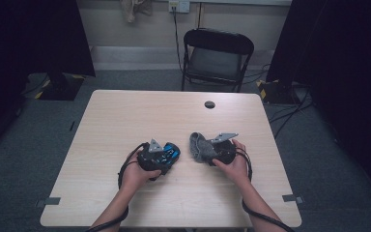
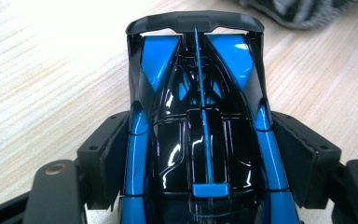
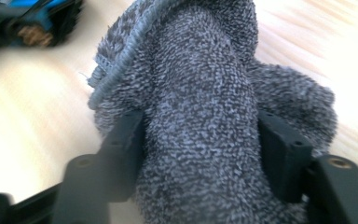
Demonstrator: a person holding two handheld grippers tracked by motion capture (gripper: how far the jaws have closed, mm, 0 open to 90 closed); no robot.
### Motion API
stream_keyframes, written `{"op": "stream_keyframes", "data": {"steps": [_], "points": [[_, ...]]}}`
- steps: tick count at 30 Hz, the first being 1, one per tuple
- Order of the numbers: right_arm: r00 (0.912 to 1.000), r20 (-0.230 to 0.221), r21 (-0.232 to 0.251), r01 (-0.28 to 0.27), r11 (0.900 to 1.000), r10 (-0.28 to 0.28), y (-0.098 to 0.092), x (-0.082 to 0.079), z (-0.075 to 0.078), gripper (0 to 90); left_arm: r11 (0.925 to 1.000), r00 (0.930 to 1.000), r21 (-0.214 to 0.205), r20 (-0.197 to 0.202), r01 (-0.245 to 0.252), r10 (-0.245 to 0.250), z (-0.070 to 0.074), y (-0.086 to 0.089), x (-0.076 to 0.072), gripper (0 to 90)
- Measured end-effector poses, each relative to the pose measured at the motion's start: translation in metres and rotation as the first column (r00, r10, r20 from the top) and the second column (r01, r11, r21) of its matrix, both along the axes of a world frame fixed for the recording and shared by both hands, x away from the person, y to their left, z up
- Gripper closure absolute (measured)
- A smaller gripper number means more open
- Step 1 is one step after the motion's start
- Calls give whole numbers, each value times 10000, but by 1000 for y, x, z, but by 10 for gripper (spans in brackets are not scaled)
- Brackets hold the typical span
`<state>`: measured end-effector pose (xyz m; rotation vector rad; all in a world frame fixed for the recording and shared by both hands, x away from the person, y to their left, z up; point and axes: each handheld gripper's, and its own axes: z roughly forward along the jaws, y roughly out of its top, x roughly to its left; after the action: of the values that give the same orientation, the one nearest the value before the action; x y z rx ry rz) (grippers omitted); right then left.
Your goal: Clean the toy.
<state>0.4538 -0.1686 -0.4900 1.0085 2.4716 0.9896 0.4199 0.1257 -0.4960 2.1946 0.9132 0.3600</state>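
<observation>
A glossy blue and black toy car (image 2: 200, 93) sits nose-away between the jaws of my left gripper (image 2: 200, 156), whose pads (image 2: 109, 154) press on both its sides. From above, that gripper (image 1: 162, 157) and the car (image 1: 171, 153) rest on the table left of centre. My right gripper (image 3: 200, 149) has a thick grey terry cloth (image 3: 200, 84) bunched between its pads (image 3: 284, 149), which squeeze it from both sides. In the high view the cloth (image 1: 199, 146) lies just left of the right gripper (image 1: 213, 151). The car (image 3: 23, 23) shows blurred at the right gripper view's top left.
The pale wooden table (image 1: 174, 116) has a dark round cable hole (image 1: 209, 104) near its far edge. A black folding chair (image 1: 217, 53) stands behind the table. Cables trail from both grippers toward the near edge. The cloth's edge (image 2: 298, 11) shows beyond the car.
</observation>
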Motion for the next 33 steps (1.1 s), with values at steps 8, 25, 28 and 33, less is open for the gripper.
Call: {"op": "stream_keyframes", "data": {"steps": [8, 25, 28, 33], "points": [[9990, 341, 438, -316, 9985, 301, 2, -2, 6, 303, 10000, 10000, -33, 52, -1, 1, 0, 1, 0, 257], [9995, -317, 579, 71, 9983, -53, 3, 16, -2, 302, 9999, 10000, -117, 93, 6, -5, -1, 1, -1, 257], [9978, -484, 507, 469, 9976, -444, 5, 9, 1, 390, 9998, 10000, -173, 65, -27, 29, -1, 1, -1, 256], [9984, -499, 661, -218, 9976, 251, 5, 0, 5, 309, 9999, 9998, -96, 183, -32, 34, -1, 2, -1, 257]]}}
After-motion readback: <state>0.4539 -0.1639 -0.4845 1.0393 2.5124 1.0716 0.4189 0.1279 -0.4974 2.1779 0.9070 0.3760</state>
